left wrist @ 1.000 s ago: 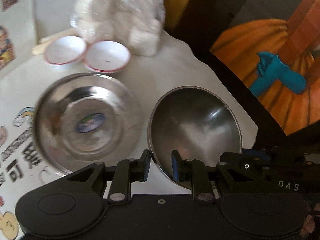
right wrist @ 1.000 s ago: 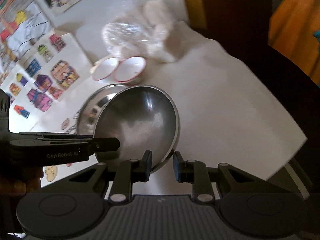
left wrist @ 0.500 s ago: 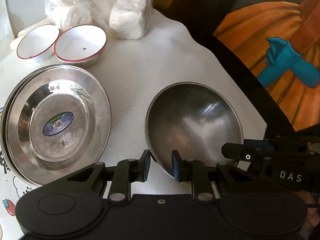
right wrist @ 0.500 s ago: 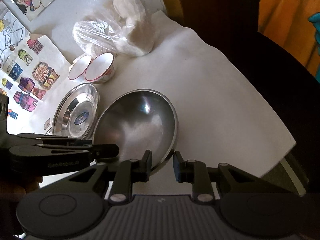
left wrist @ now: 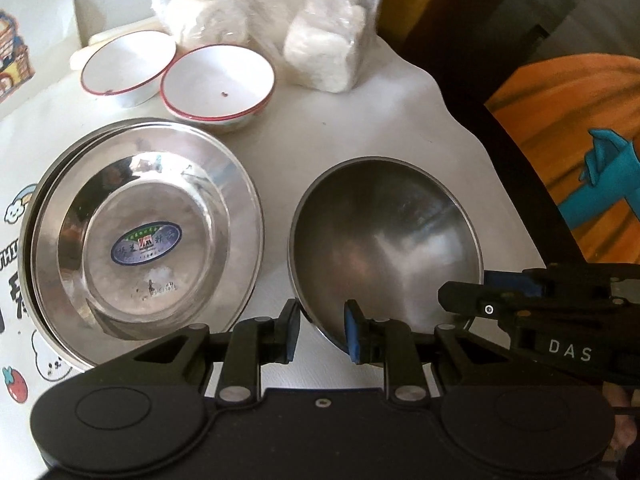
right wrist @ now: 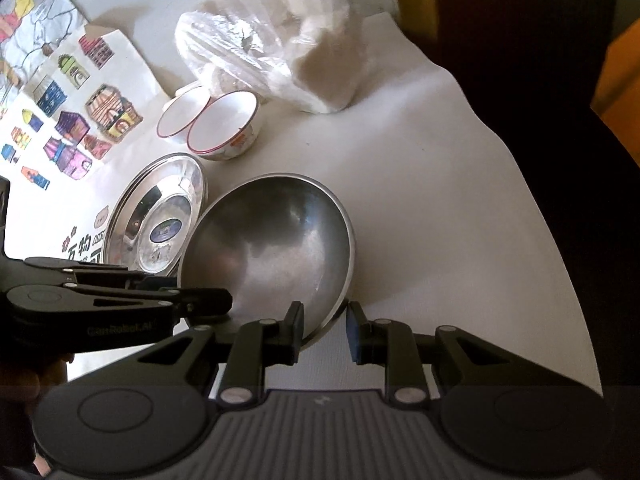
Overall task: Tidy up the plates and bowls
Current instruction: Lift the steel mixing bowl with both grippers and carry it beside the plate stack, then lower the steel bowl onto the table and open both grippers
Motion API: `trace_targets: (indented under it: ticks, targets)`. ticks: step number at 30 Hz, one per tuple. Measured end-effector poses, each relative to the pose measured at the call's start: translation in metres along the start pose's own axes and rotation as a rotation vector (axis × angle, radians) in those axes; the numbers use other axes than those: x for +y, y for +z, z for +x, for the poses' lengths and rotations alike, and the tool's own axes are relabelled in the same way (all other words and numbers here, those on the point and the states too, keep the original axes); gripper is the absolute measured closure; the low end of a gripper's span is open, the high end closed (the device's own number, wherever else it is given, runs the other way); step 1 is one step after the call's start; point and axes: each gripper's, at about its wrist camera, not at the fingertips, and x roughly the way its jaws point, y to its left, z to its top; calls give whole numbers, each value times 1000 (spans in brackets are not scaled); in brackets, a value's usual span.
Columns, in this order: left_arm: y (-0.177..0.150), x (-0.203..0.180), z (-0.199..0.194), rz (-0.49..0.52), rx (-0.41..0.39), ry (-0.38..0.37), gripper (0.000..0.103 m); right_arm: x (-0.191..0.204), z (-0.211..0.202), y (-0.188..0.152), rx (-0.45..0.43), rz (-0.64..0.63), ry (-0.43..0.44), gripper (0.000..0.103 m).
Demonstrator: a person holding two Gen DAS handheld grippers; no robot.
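Two grippers carry a large steel bowl [left wrist: 386, 248] between them, low over the white surface [right wrist: 440, 200], in what looks like the placing step of sorting the dishes. In the left wrist view the left gripper [left wrist: 320, 330] stands nearly pressed together, pinching the bowl's near rim at lower centre; in the right wrist view the right gripper [right wrist: 325, 330] pinches the rim's lower right edge, equally narrow. A stack of steel plates [left wrist: 146, 236] lies just left of the bowl, and two red-rimmed white bowls [left wrist: 218, 82] sit side by side beyond it, before a plastic bag [left wrist: 276, 16] of white lumps. The next move likely calls for lowering the bowl level onto the surface, or onto the plates, before either gripper lets go.
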Motion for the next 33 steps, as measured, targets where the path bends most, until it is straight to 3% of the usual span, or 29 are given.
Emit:
trace_targets:
  ticks: [11,17,22,28,33]
  targets:
    - [-9,3,-6,-53,-10,5,78,-6,2,1,14,-7,42,72]
    - [-8,3,-15,-39,-9,15,72,-5,-3,-1,-4,7,48,68]
    - [-10,4,-33,-16,-21,8,61,-10,-17,-2,-43,36,39,67]
    - [-5,11,-56,-23,-70,14,39,-16,-31,2,-93,73,30,49]
    - [3,23,-67,-69,-103,26,17,-20,-39,8,-128,96,39,21]
